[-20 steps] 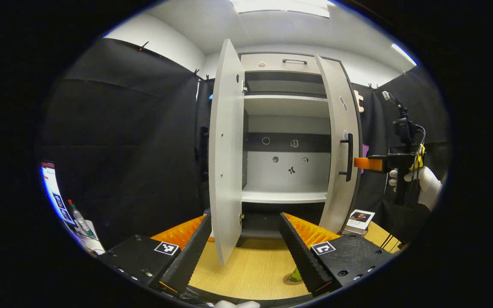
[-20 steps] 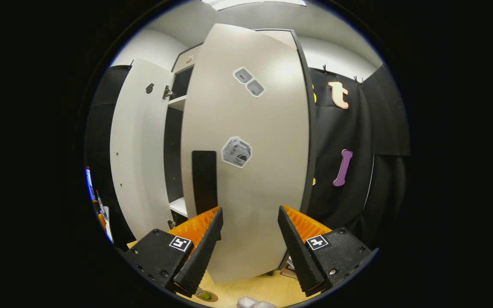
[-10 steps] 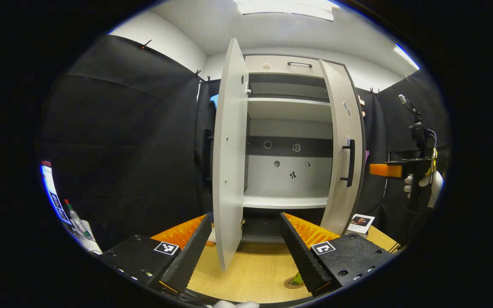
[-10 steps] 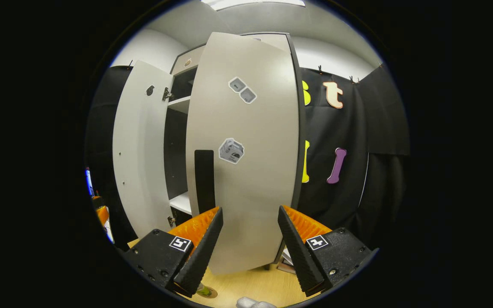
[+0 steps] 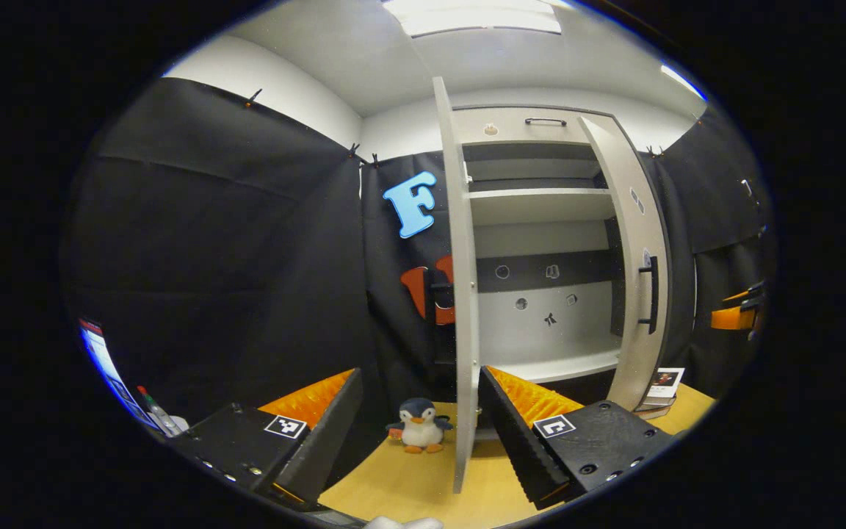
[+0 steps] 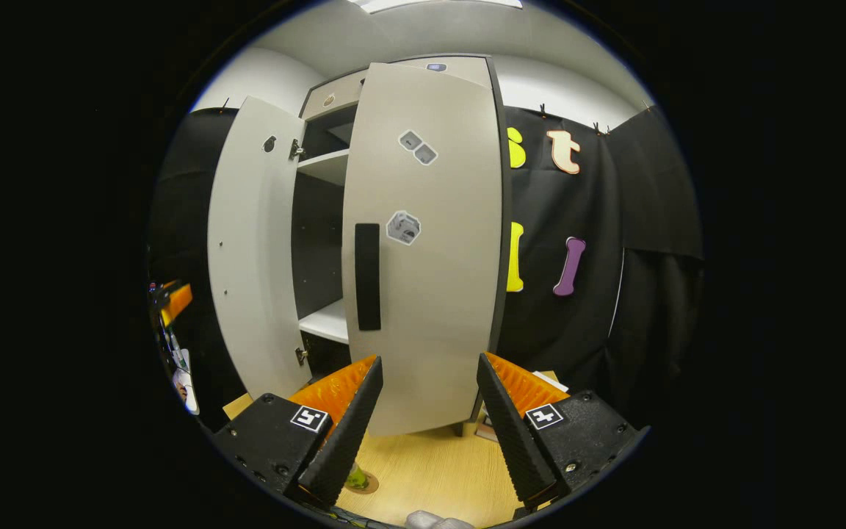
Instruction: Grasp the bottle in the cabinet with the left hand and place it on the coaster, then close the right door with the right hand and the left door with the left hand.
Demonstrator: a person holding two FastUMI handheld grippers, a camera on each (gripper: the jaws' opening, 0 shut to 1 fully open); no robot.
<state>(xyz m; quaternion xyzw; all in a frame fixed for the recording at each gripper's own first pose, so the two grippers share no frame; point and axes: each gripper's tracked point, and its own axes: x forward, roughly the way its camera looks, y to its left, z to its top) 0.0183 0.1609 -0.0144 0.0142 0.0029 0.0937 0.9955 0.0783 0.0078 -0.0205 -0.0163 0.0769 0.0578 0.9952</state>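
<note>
The bottle is standing on its coaster on the desk while both grippers, left and right, jaws released, are backing off the still-ajar right door, leaving both doors to close.

The cabinet is set on the tabletop against the booth's wall. In the left gripper view, the left door is seen edge-on, swung out toward the camera, and the right door is held partly open at the cabinet's right. A penguin toy is placed on the tabletop just left of the left door's lower edge. A booklet is laid right of the right door's foot. In the right gripper view, a bottle on a coaster is found on the tabletop before the doors.
</note>
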